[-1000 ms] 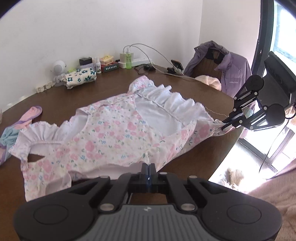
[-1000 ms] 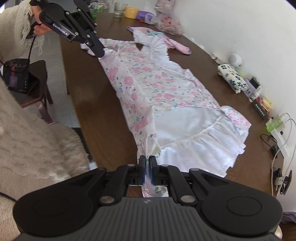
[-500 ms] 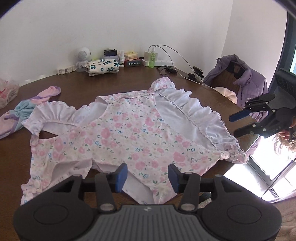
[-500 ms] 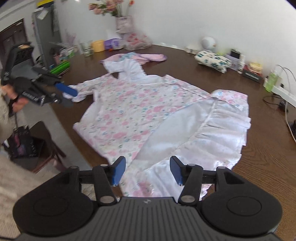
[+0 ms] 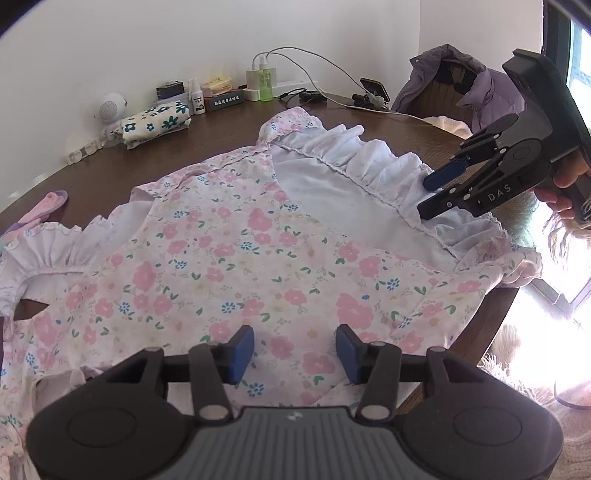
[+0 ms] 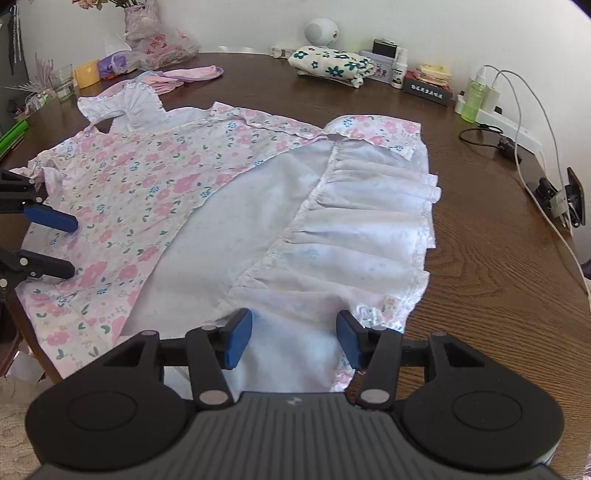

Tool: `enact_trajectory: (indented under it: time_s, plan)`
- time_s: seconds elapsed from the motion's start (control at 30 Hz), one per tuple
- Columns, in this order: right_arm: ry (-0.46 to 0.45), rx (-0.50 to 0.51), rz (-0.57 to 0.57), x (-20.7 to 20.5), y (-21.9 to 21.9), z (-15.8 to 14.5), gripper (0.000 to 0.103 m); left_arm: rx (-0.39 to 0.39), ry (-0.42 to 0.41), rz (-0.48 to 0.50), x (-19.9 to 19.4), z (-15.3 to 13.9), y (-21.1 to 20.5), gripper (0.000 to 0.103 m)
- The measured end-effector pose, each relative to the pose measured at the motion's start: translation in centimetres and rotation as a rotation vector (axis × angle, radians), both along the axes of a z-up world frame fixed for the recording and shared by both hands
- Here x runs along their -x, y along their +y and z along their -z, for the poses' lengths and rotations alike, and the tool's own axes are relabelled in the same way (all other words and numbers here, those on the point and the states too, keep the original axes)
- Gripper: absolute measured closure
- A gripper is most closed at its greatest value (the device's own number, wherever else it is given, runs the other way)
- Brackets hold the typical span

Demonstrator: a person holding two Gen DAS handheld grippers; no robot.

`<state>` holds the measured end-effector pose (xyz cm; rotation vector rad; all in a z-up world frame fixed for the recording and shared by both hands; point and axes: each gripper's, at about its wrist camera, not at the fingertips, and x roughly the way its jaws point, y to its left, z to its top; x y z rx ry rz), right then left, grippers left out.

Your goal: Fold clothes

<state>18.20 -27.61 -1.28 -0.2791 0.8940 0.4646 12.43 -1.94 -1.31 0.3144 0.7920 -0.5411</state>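
Note:
A pink floral dress [image 5: 229, 258] with a white ruffled hem [image 5: 369, 162] lies spread flat on the brown wooden table [image 5: 221, 133]. My left gripper [image 5: 294, 349] is open and empty, just above the floral skirt near the table's front edge. My right gripper [image 6: 294, 338] is open and empty over the white ruffle [image 6: 354, 236]. The right gripper also shows in the left wrist view [image 5: 439, 192], hovering over the ruffle. The left gripper shows in the right wrist view [image 6: 51, 243] at the dress's floral side [image 6: 147, 184].
A folded floral cloth [image 6: 328, 64], small boxes and bottles [image 6: 428, 79], a power strip with cables [image 6: 506, 122] and a white speaker [image 6: 320, 31] line the far wall. Pink clothes [image 6: 184, 75] and bags lie at the far left. A chair with a purple jacket [image 5: 461, 85] stands beyond the table.
Both grippers let go of the dress edge a second ago and opened. The dress now lies flat. Both grippers have moved in over the garment.

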Motion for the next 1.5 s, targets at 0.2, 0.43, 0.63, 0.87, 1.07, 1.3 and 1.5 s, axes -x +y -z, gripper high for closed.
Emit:
enact_trajectory:
  time_s: [0.2,0.43,0.63,0.87,1.07,1.3,1.5]
  plan:
    - [0.016,0.031,0.048,-0.7,-1.1,-0.2,0.053,-0.021,-0.034,-0.001,0.3,-0.5,-1.0,0.054]
    - [-0.002,-0.074,0.02,-0.9,-0.7,-3.0,0.052,0.042,-0.094,-0.179,0.2,-4.5,4.9,0.034]
    - [-0.023,-0.06,-0.013,-2.1,1.5,-3.4,0.052,0.066,-0.121,-0.594,-3.9,-7.4,15.3,0.032]
    - [0.006,-0.084,0.023,-1.9,1.9,-1.9,0.052,0.305,0.044,-0.766,-11.4,-5.6,22.1,0.033]
    - [0.02,-0.079,0.066,-1.6,1.5,-1.7,0.052,0.307,0.03,-0.827,-15.8,-3.9,22.0,0.071]
    - [0.042,-0.045,0.067,-0.6,0.9,-1.3,0.052,-0.018,-0.176,-0.567,-16.8,-3.4,15.3,0.101]
    - [0.042,-0.051,0.078,-0.6,0.7,-0.9,0.052,-0.125,-0.1,-0.427,-17.5,-0.7,11.2,0.094]
